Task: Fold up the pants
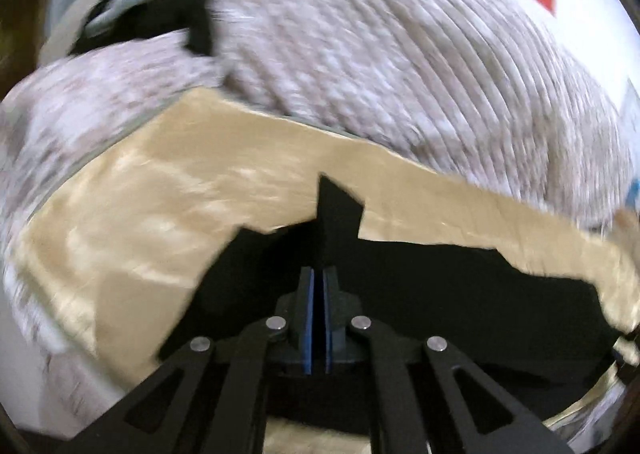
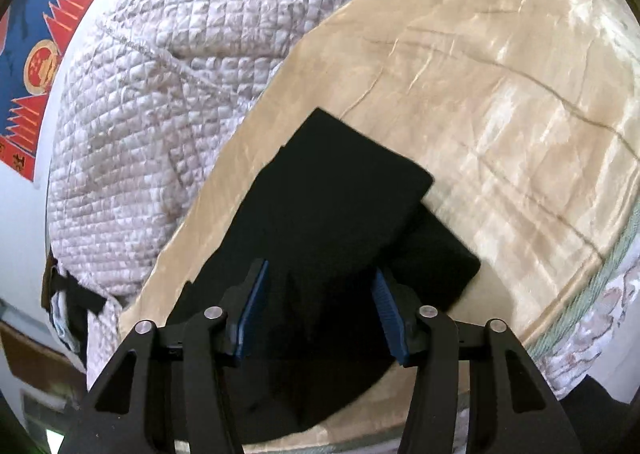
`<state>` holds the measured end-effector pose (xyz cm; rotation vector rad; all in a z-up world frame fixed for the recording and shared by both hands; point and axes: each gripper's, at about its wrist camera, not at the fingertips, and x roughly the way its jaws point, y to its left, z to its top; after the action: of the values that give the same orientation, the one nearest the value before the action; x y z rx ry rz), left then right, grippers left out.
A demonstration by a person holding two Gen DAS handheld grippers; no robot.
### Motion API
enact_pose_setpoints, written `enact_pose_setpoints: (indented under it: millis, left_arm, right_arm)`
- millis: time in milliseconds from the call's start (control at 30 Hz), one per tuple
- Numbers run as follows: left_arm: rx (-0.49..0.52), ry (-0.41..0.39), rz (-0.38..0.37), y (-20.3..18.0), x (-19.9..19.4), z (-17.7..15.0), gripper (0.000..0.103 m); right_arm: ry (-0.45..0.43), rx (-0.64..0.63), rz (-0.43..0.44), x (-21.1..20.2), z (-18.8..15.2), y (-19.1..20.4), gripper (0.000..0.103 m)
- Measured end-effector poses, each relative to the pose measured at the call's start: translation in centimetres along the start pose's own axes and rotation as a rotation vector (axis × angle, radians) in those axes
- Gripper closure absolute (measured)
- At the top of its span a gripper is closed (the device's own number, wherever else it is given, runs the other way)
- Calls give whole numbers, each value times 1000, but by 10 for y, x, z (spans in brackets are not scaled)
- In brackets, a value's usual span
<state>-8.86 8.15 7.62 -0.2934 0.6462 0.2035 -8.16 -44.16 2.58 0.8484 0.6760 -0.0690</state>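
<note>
Pants [image 2: 320,214] lie folded, long axis running away from the wide-open right fingers [image 2: 256,294]; left fingers [image 1: 308,318] pinch their cloth.

Pants [image 2: 320,222] folded in layers on satin sheet [image 2: 500,102], between spread right gripper [image 2: 318,302] fingers; quilted blanket [image 2: 168,102] behind and left; wall poster [image 2: 40,54] beyond.

Matt black cloth pants [image 2: 320,214] on glossy satin sheet [image 2: 500,94].
</note>
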Motion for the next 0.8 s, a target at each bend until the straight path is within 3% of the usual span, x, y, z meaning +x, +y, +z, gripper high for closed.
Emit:
enact_pose_setpoints:
  millis: [67,167,300,400,467,533,600,633,733,767,800]
  left_arm:
    - [-52,21,9,19,-6,-12,98]
    - [-137,93,7,42,4,-28,98]
    - [-298,193,-73,64,24,-40,97]
    - [-335,213,-99,68,31,-42,94]
    - [-345,216,-110,65,34,-43,84]
    - [-332,207,-112,61,35,-41,77]
    - [-304,197,-98,55,37,-37,77]
    - [-283,195,-94,53,39,-35,77]
    - [-251,207,-66,47,47,-31,100]
    - [-249,213,-60,46,49,-30,100]
    - [-246,213,-55,46,49,-28,101]
  right_arm:
    - [-7,-6,-22,0,-1,-3,82]
    - [14,38,-18,5,-2,-14,83]
    - [16,53,0,6,0,-18,83]
    - [13,81,24,7,0,-22,82]
    - [10,82,27,7,0,-22,82]
    - [7,84,29,8,1,-21,82]
    - [0,99,34,9,2,-23,82]
    - [-4,103,36,10,3,-23,82]
    - [-8,98,42,12,6,-23,82]
    - [-8,100,40,12,5,-23,83]
    - [-9,98,39,12,4,-22,91]
